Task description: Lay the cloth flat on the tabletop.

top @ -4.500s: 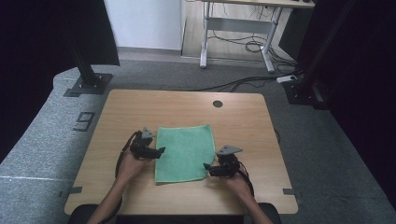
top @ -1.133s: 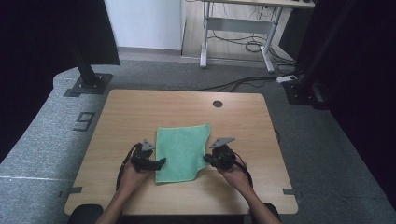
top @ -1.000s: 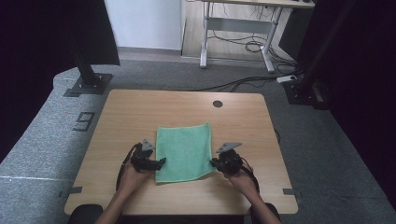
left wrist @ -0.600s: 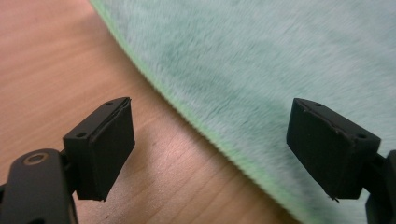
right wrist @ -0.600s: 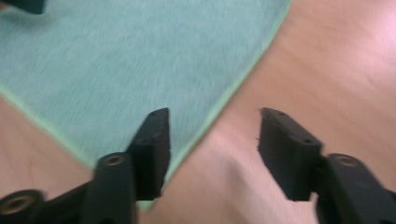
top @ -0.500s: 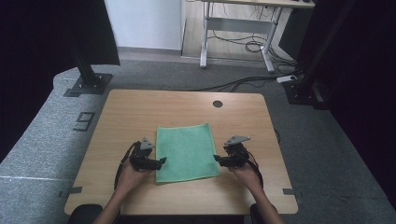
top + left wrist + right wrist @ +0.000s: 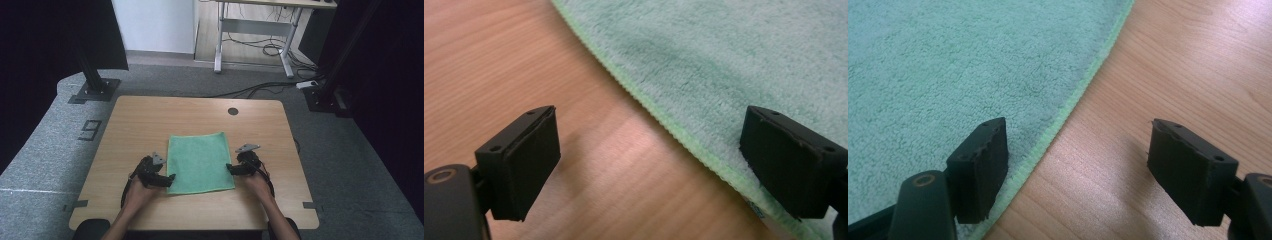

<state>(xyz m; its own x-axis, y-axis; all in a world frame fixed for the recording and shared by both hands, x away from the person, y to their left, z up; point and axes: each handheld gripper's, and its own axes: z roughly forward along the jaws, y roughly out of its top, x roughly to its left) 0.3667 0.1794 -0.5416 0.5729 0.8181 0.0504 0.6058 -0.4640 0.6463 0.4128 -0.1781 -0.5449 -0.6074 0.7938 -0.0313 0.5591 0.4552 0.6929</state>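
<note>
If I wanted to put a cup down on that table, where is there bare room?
The far strip between the cloth and the table's back edge, beside the round hole, is bare, as are both far corners. The near half is crowded: the left tongs and right tongs stand open at the cloth's side edges.

We are seeing a wooden table [image 7: 150, 120] standing on grey carpet, with a round hole near its far edge. A green cloth [image 7: 200, 161] is lying flat on its near middle.
</note>
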